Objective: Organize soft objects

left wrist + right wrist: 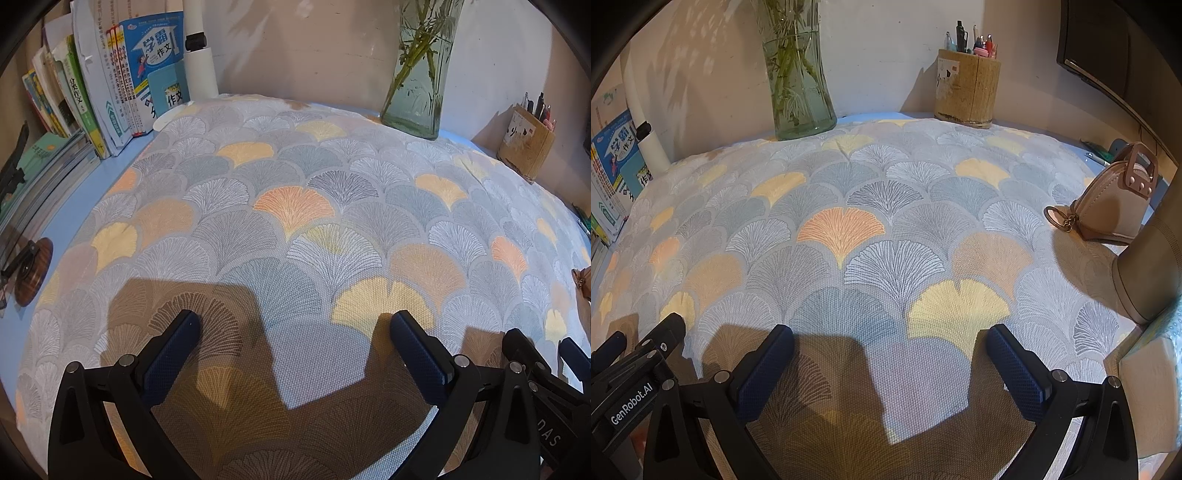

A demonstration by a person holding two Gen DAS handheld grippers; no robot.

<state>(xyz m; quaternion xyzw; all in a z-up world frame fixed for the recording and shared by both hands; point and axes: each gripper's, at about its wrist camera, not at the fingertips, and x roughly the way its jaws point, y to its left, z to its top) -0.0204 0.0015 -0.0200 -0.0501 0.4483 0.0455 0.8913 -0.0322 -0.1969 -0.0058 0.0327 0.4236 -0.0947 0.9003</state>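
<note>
Jaws spread wide and empty on both the left gripper (295, 325) and the right gripper (890, 339), poised side by side just above the near edge of a plump cushion (295, 206) patterned with ginkgo fans. Cushion covering nearly the whole blue table (107, 173), leaving only narrow strips at the left and back edges. Crowding the margins: books (110, 92), a glass vase (798, 92), a pen holder (967, 88), a beige pouch (1108, 206) resting on the cushion's right edge.
</note>
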